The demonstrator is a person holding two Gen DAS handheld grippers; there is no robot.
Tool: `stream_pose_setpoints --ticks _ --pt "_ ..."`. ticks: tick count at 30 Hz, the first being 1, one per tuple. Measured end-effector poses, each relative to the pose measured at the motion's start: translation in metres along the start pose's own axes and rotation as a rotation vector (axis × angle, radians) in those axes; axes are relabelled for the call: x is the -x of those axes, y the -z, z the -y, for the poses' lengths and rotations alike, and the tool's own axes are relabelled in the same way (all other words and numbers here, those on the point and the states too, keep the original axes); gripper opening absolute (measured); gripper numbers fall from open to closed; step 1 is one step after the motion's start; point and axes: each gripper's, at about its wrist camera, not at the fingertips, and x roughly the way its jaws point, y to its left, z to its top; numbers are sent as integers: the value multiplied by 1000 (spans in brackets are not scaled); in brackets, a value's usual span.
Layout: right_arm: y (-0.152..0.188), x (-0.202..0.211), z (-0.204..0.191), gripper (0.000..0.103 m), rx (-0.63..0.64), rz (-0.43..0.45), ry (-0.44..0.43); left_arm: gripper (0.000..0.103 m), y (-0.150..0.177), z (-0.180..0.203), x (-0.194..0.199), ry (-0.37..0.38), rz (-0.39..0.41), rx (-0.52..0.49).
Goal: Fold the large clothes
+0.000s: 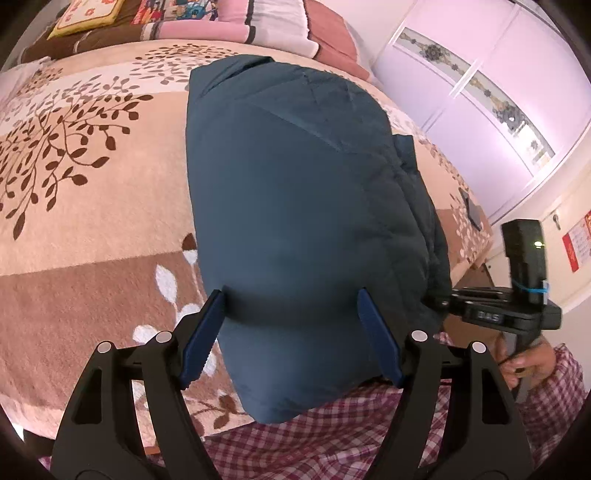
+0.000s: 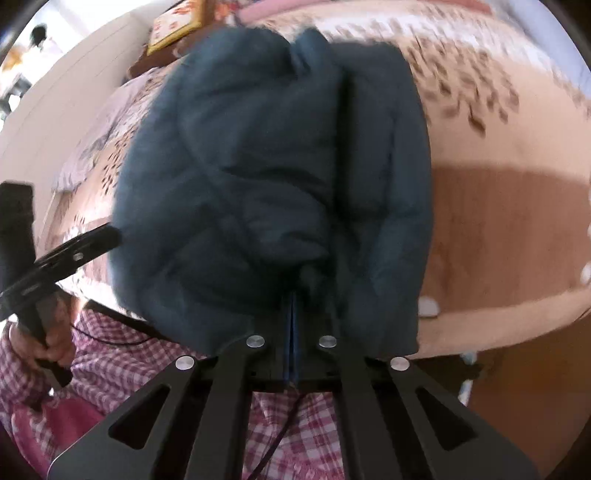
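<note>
The dark teal padded jacket [image 1: 295, 192], already folded into a thick bundle, lies on the bed with the beige blanket printed with brown leaves [image 1: 85, 206]. Its near end hangs a little over the bed edge, above the person's pink checked clothing [image 1: 332, 435].

The left tongs [image 1: 291, 332] stand wide apart, one blue pad [image 1: 201, 339] on each side of the near end of the bundle; the pads are at the fabric, but I cannot tell if they really press it.

The right tongs [image 2: 293, 314] are closed together, and the tips are buried in a fold at the near edge of the jacket (this view is blurred), so a pinch of fabric seems to be between them.

To the left of the jacket the blanket is free up to the pillows [image 1: 236, 22]. On the right only a narrow strip of bed remains before the lilac wardrobe doors [image 1: 480, 74].
</note>
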Motion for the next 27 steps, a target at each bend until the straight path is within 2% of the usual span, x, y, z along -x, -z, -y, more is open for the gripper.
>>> stream_pose_setpoints --ticks 8,11,18,23,25,26,27 --pt "5 -21 -3 0 16 12 20 75 -3 -1 2 -35 -4 21" --pt "3 -21 0 0 -14 16 2 82 -5 -6 4 -52 4 48" --pt "8 -1 5 0 -36 43 -30 90 -8 -29 -8 -3 -41 179" --pt "6 29 15 2 -68 87 -79 93 -12 -28 -17 26 -60 174" --pt "4 45 22 7 -91 126 -86 93 -14 -24 -20 35 -64 165" --pt "3 54 26 17 -103 148 -76 93 -14 -23 -20 36 -65 160" --pt "1 60 30 32 -111 163 -65 93 -15 -21 -21 36 -66 153"
